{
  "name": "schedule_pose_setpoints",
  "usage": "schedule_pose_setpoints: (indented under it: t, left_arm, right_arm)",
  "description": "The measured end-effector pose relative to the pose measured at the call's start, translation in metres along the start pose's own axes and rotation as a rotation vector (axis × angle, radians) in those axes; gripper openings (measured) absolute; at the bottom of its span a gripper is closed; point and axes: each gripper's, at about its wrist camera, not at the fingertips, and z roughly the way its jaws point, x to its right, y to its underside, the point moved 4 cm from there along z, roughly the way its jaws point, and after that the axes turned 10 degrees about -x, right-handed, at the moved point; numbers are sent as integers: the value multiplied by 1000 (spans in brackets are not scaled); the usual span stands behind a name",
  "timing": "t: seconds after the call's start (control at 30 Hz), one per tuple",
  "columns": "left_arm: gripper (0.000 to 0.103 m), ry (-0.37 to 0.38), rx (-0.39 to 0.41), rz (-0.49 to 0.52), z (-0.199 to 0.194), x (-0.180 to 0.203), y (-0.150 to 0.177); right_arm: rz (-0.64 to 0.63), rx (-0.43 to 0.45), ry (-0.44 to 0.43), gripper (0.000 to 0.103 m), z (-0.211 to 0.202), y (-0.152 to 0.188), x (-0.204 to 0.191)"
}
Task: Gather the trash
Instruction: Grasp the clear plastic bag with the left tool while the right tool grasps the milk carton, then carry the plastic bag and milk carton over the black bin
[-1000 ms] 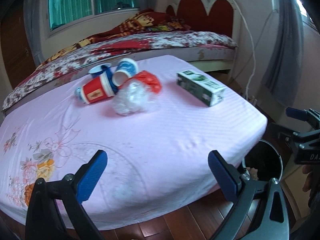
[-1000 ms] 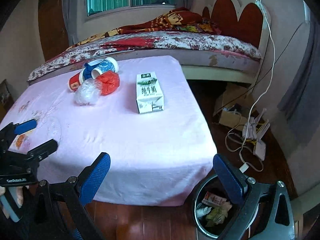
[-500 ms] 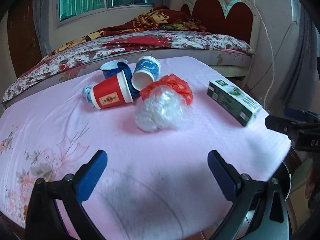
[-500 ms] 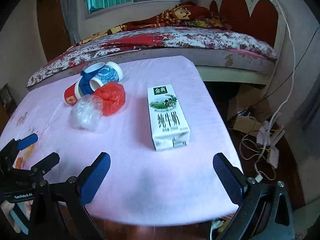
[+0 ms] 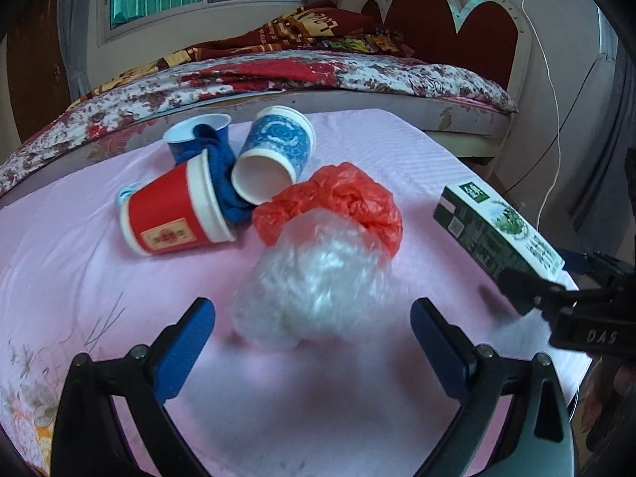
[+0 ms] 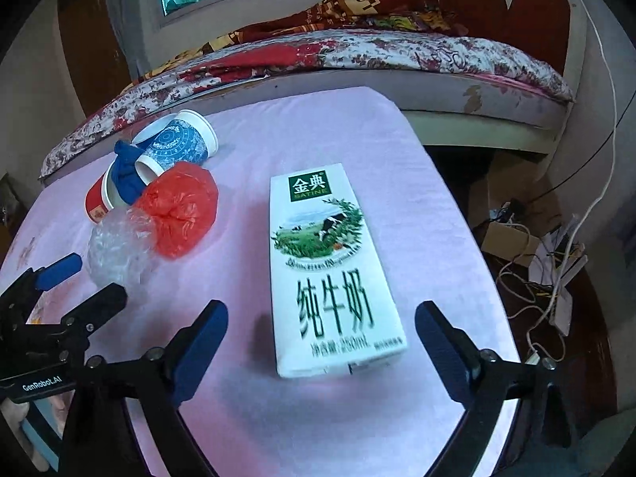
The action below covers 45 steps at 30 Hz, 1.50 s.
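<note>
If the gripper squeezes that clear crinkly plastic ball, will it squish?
Probably yes. The clear plastic wad looks like loosely crumpled film, so it should squash and feel light. It rests against the red bag, which it might nudge.

The milk carton (image 6: 332, 274), lying between the right gripper's fingers (image 6: 202, 342), read "金典 SATINE" on a green badge, then "纯牛奶" in large green characters and "250mL" below. The left gripper's body (image 6: 41, 385) bore "GenRobot.AI"; the right gripper's body (image 5: 596, 334) showed "DAS".
</note>
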Motion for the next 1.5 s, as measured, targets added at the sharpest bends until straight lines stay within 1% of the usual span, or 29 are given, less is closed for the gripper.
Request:
schedule_pose_setpoints:
  t: [0.1,0.17,0.2,0.23,0.27,0.3,0.33,0.37,0.47,0.67,0.8,0.97,1.17,1.5]
  left_arm:
    - [92,7,-21,-14,7,0,-5]
    - [85,14,-32,-22,11,-1,-7]
    - [82,15,-34,-24,12,-2,-7]
    - [76,21,-41,-28,12,-2,-6]
    - [67,27,-45,-30,12,-4,-5]
    - [62,32,-45,-32,11,-6,-5]
    - [57,39,-45,-36,11,-7,-4]
    - [55,50,-45,-39,9,-8,-3]
    - [54,58,-36,-37,2,-10,1]
    - [54,36,8,-16,-22,-7,14]
    - [54,41,23,2,-35,0,21]
    - [54,57,36,29,-50,15,28]
    - [54,65,63,88,-69,41,38]
    - [54,123,90,162,-94,88,52]
  right_arm:
    - [-1,-12,-6,87,6,-2,1]
    - [-2,-26,-10,80,10,-1,2]
    - [-5,-27,-7,79,11,0,2]
    - [-10,-25,-1,73,10,1,2]
    - [-12,-24,3,64,10,1,2]
    - [-11,-25,-4,59,8,1,3]
    - [-8,-24,-11,60,7,2,4]
    - [-4,-21,-18,59,5,3,5]
    - [-10,-8,-23,59,-1,8,4]
    - [-16,29,-17,59,-27,16,9]
    - [-9,45,-15,59,-44,25,15]
    - [-4,59,-1,59,-66,41,23]
    - [4,82,34,59,-98,65,38]
    - [14,125,101,58,-147,102,61]
